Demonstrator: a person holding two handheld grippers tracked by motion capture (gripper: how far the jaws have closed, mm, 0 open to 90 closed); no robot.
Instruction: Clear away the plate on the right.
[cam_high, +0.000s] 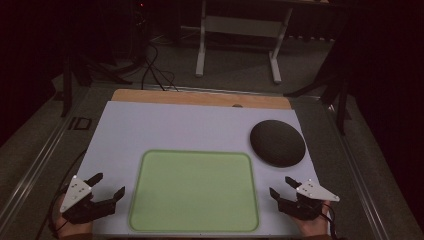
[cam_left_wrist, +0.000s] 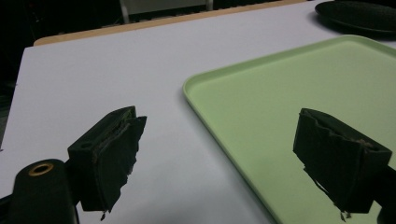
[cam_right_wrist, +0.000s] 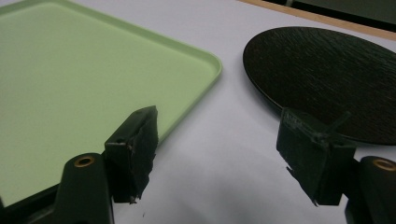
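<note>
Idling wide open and empty at the table's near edge, left gripper (cam_high: 102, 191) and right gripper (cam_high: 283, 188) flank the green tray (cam_high: 194, 191); black plate (cam_high: 277, 142) near right edge could skid if nudged.

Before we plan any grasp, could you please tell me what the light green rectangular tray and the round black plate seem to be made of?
The light green rectangular tray looks like matte moulded plastic: uniform colour, rounded corners, a smooth raised rim. The round black plate has a fine streaked, grain-like texture with a dull sheen, suggesting textured melamine or lacquered wood; which one is unclear.
</note>
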